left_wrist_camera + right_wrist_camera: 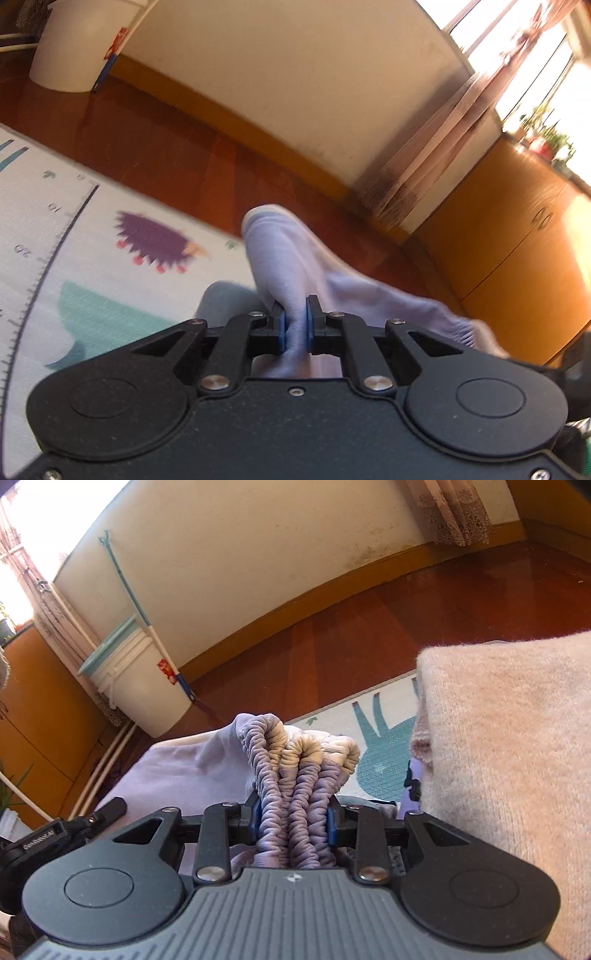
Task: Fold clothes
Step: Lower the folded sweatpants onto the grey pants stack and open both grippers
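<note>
Both grippers are clamped down right now. The left gripper [295, 325] has its 2 fingers pinched almost together, blue pads squeezing a thin fold of the lilac garment [291, 258], which sticks up and forward out of the jaws. The right gripper [293, 821] sits a bit wider, its 2 fingers closed on a thick bunched, gathered band of the same cloth. Its view also catches part of another black rig at the lower left edge.
</note>
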